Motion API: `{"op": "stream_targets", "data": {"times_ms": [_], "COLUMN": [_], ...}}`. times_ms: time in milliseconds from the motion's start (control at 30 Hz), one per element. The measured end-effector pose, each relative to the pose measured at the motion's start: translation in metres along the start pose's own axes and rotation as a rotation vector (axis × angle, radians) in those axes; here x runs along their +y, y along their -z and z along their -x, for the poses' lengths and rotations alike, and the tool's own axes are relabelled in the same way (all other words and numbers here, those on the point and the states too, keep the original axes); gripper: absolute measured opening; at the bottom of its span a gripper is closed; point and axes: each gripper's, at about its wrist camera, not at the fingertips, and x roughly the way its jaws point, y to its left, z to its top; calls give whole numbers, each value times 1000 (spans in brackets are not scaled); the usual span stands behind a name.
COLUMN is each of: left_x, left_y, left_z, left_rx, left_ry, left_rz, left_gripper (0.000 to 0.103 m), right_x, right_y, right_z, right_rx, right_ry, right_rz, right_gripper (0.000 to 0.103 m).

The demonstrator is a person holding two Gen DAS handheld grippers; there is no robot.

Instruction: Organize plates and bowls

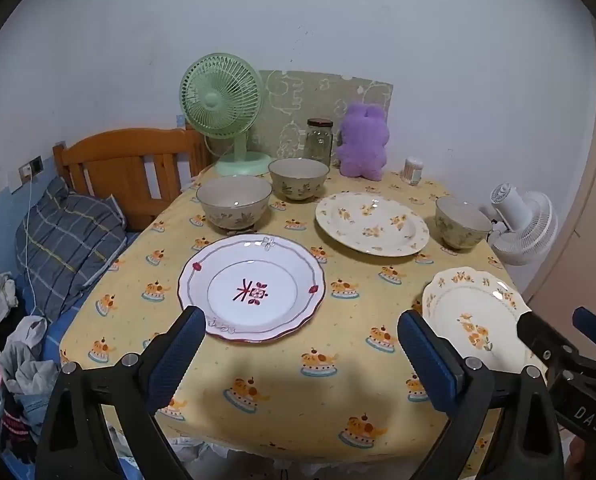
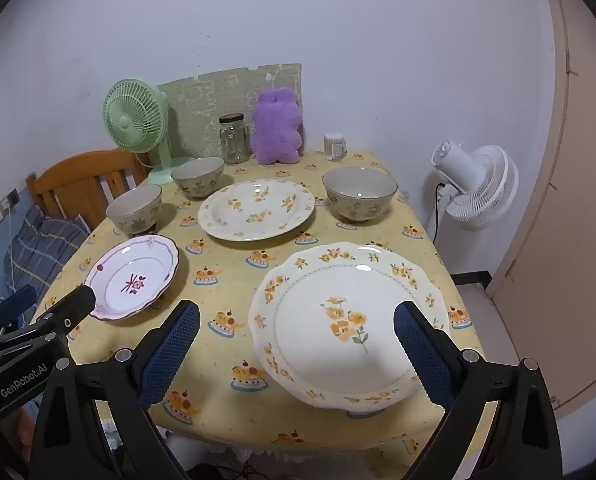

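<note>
Three plates and three bowls sit on the yellow tablecloth (image 1: 282, 364). A white plate with a red character (image 1: 252, 288) (image 2: 134, 276) lies front left. A cream flowered plate (image 1: 474, 320) (image 2: 348, 324) lies front right. A deeper flowered plate (image 1: 372, 224) (image 2: 256, 209) lies behind. Bowls stand at the back left (image 1: 234, 204) (image 2: 135, 208), back middle (image 1: 298, 178) (image 2: 198, 177) and right (image 1: 461, 222) (image 2: 359, 193). My left gripper (image 1: 302, 330) is open above the front edge near the red-character plate. My right gripper (image 2: 296, 320) (image 1: 566, 334) is open over the front-right plate's near side.
At the table's back stand a green fan (image 1: 222, 108), a glass jar (image 1: 319, 142), a purple plush toy (image 1: 364, 142) and a small cotton-swab container (image 1: 412, 170). A white fan (image 2: 476, 184) stands right of the table. A bed with a wooden headboard (image 1: 130, 168) is at the left.
</note>
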Motion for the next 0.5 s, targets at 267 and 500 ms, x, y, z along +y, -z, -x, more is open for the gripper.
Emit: {"op": "stream_targets", "data": {"times_ms": [267, 500], "left_x": [-10, -7], "left_y": [-6, -8], "left_z": [7, 2], "left_rx": [-48, -37], "left_ry": [8, 9], "left_rz": [-18, -18], "left_gripper": [100, 100], "right_x": [-1, 1], "right_y": [-2, -2], "right_z": [-5, -9], "right_rx": [28, 32], "right_ry": [-11, -8], "right_rz": [-8, 3], "right_gripper": [99, 99]}}
